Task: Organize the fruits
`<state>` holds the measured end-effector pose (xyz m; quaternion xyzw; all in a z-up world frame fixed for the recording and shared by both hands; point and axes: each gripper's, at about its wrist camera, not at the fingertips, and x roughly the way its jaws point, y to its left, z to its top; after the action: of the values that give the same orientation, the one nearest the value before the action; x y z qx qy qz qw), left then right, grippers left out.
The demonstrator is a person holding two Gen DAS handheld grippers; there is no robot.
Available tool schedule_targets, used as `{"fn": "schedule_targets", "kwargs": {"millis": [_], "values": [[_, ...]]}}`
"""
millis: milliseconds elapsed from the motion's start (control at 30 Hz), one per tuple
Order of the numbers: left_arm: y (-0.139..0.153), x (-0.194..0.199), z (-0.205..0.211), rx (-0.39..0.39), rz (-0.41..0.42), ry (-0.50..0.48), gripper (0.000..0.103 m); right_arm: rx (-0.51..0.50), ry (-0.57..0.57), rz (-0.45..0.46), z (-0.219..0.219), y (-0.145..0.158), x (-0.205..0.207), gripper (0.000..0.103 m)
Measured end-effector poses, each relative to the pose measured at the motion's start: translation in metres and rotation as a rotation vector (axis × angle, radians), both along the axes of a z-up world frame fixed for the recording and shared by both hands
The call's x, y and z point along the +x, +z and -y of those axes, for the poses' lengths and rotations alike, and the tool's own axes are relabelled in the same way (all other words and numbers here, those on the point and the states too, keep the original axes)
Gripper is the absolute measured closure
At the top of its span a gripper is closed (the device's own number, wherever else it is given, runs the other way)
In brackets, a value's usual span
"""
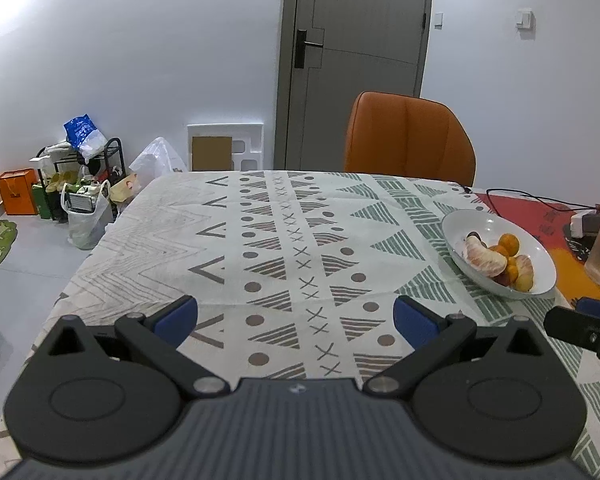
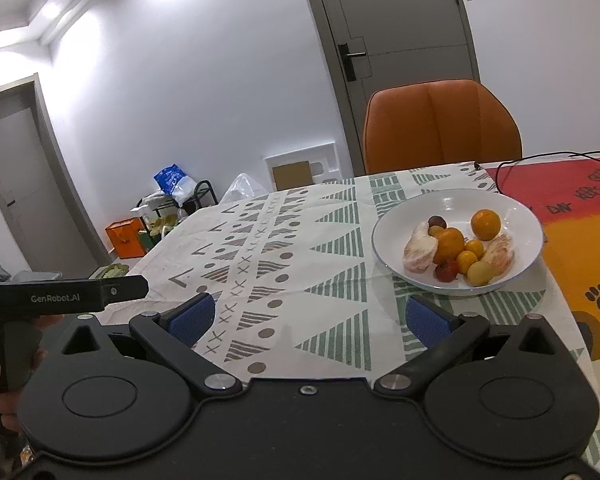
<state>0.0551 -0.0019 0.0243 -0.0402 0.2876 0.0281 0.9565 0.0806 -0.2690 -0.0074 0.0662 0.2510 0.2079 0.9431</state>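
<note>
With the left gripper point(image 1: 296, 316) and right gripper point(image 2: 308, 316) both spread wide and empty, all visible fruits point(image 2: 458, 250) lie gathered in the shallow white ceramic bowl point(image 2: 396, 216) near the patterned-cloth table's point(image 1: 260, 240) right edge, fitting either sorting pending or completed.

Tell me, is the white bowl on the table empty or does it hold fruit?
It holds fruit. The white bowl contains oranges, peeled citrus pieces and small red fruits, all inside its rim.
</note>
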Motion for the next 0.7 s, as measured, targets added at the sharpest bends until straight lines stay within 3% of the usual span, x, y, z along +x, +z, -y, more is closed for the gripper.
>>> {"fn": "schedule_targets", "kwargs": {"millis": [700], "values": [[-0.0019, -0.0027, -0.0049, 0.005, -0.004, 0.007, 0.000, 0.001, -0.003, -0.009, -0.0004, -0.0043, 0.0009, 0.000]]}}
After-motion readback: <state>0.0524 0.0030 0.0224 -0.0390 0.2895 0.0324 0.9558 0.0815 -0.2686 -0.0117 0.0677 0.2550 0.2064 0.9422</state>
